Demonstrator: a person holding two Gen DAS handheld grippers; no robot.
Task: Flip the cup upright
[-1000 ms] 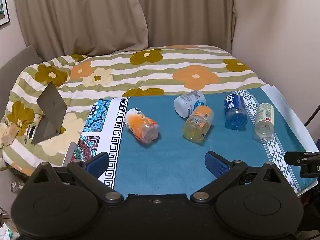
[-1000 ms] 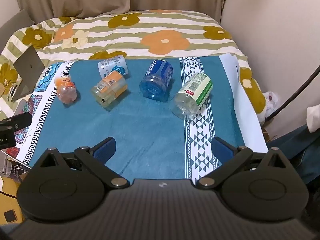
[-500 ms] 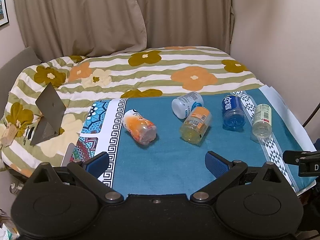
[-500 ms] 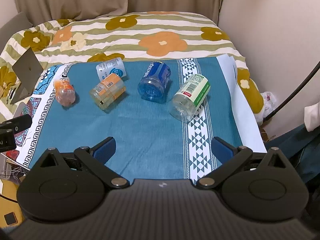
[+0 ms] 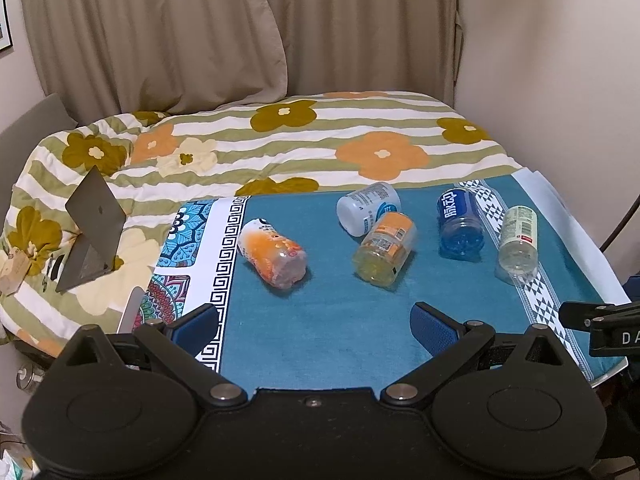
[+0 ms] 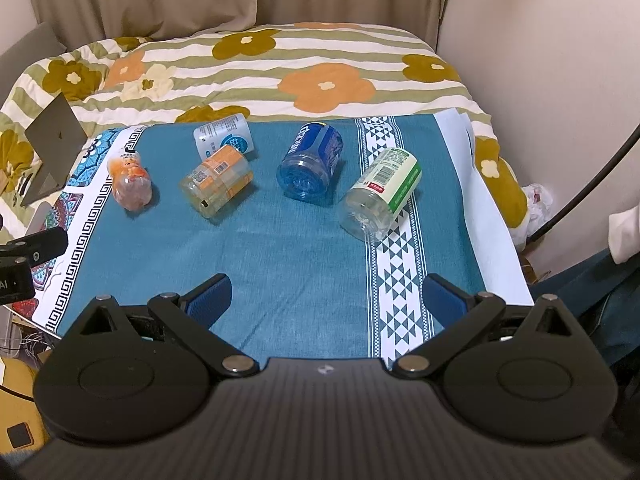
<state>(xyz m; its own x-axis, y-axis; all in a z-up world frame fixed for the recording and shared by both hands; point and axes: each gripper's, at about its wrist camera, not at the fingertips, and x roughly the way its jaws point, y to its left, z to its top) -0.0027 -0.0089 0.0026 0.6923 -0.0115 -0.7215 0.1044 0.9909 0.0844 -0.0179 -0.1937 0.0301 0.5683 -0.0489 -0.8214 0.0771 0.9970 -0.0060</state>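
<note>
Both tools, left (image 5: 314, 326) and right (image 6: 326, 294), gape empty; five cups (image 6: 310, 168) lie sideways, bases toward them.

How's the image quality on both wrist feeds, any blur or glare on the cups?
Left wrist view: sharp, even indoor light, fisheye bending at the edges, dark corners; orange cup casts a soft shadow. Right wrist view: equally sharp, mild sheen on the clear green-label cup, nothing washed out.

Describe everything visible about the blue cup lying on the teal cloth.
The blue cup is translucent blue plastic with a blue label bearing white characters. It lies on its side on the teal cloth, ribbed base toward the cameras, between the orange-labelled cup and the green-labelled cup, touching neither. No gripper touches it.
</note>
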